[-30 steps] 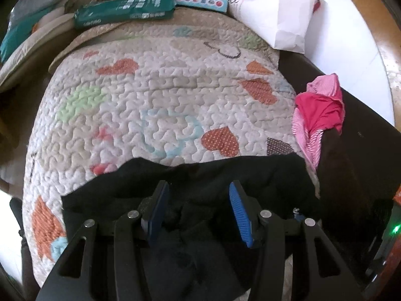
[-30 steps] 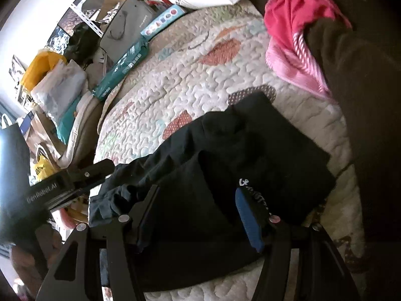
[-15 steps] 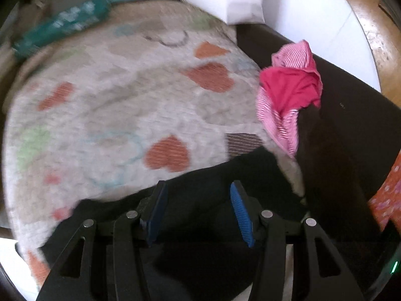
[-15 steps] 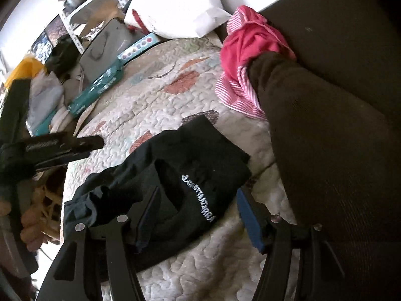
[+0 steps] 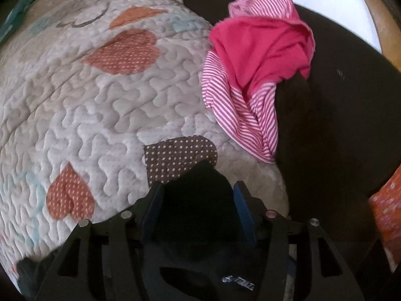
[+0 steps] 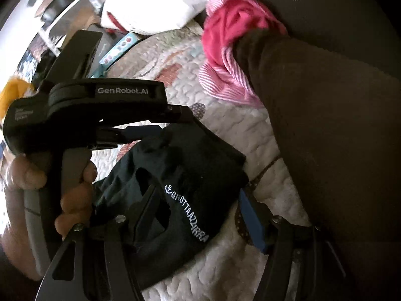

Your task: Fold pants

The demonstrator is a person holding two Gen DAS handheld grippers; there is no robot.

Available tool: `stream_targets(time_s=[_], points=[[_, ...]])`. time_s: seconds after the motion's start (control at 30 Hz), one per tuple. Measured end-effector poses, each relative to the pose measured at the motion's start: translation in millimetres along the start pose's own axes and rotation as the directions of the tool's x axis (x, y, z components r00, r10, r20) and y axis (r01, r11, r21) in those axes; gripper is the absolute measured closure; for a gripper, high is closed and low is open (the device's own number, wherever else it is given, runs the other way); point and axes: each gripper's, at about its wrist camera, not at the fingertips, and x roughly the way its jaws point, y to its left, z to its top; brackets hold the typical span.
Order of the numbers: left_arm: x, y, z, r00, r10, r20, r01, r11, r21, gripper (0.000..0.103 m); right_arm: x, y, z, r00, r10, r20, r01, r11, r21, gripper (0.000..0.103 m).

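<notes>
The black fabric pants (image 6: pixel 190 190), bunched with white lettering showing, lay on the cream quilted blanket with heart patches (image 5: pixel 100 115). The left gripper (image 5: pixel 198 208) had just been opening; a peak of the pants rose between its blue pads (image 5: pixel 241 208), but I could not tell whether they pressed it. The right gripper (image 6: pixel 200 215) had also been widening, jaws parted and astride the pants without pinching. A crumpled pink striped garment (image 5: pixel 253 75) lay at 1 o'clock of the pants.
</notes>
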Motion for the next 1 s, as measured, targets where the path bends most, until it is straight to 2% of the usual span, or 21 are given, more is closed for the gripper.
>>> stream_targets(time_s=[0.1, 0.13, 0.17, 0.23, 0.27, 0.33, 0.37, 0.4, 0.43, 0.5, 0.63, 0.77, 1.0], points=[[7, -10, -1, 0.999, 0.048, -0.004, -0.047, 0.996, 0.077, 0.050, 9, -2, 4, 1.000, -0.010, -0.003, 0.010, 0.999, 0.035, 0.026], [9, -14, -3, 0.997, 0.075, 0.000, -0.074, 0.992, 0.105, 0.060, 13, -3, 4, 1.000, -0.009, -0.001, 0.009, 0.999, 0.047, 0.026], [10, -17, -4, 0.994, 0.106, 0.006, -0.106, 0.986, 0.132, 0.066, 17, -4, 5, 1.000, -0.010, -0.005, 0.011, 0.999, 0.053, 0.025], [7, -18, -7, 0.994, 0.105, 0.023, -0.108, 0.983, 0.148, 0.074, 18, -5, 7, 1.000, 0.002, -0.001, -0.002, 0.997, 0.072, 0.026], [3, -17, -8, 0.995, 0.097, 0.028, -0.100, 0.985, 0.144, 0.079, 17, -7, 8, 1.000, 0.016, -0.005, -0.015, 0.996, 0.083, 0.029], [-6, -12, -9, 0.997, 0.069, 0.040, -0.073, 0.991, 0.115, 0.083, 16, -13, 11, 1.000, 0.026, -0.014, -0.025, 0.994, 0.108, 0.046], [-12, -10, -10, 0.997, 0.060, 0.049, -0.065, 0.993, 0.103, 0.084, 13, -18, 12, 0.999, 0.035, -0.018, -0.033, 0.992, 0.126, 0.058], [-17, -9, -11, 0.997, 0.056, 0.057, -0.061, 0.993, 0.099, 0.085, 12, -20, 13, 0.998, 0.054, -0.020, -0.051, 0.990, 0.134, 0.078], [-21, -8, -13, 0.996, 0.056, 0.066, -0.062, 0.993, 0.098, 0.085, 10, -19, 14, 0.996, 0.083, -0.023, -0.079, 0.988, 0.134, 0.082], [-36, -6, -16, 0.994, 0.049, 0.093, -0.057, 0.994, 0.092, 0.086, 3, -11, 16, 0.993, 0.114, -0.021, -0.111, 0.989, 0.100, 0.082], [-72, -1, -24, 0.987, 0.023, 0.160, -0.033, 0.998, 0.060, 0.086, -20, 15, 15, 0.992, 0.121, 0.028, -0.120, 0.992, -0.047, 0.084], [-118, 14, -42, 0.971, -0.007, 0.239, 0.004, 1.000, 0.012, 0.086, -43, 40, 15, 0.983, 0.176, 0.057, -0.166, 0.974, -0.156, 0.085], [-195, 50, -91, 0.943, 0.015, 0.331, 0.005, 0.998, -0.061, 0.086, -80, 97, 3, 0.948, 0.319, 0.025, -0.295, 0.902, -0.316, 0.085]])
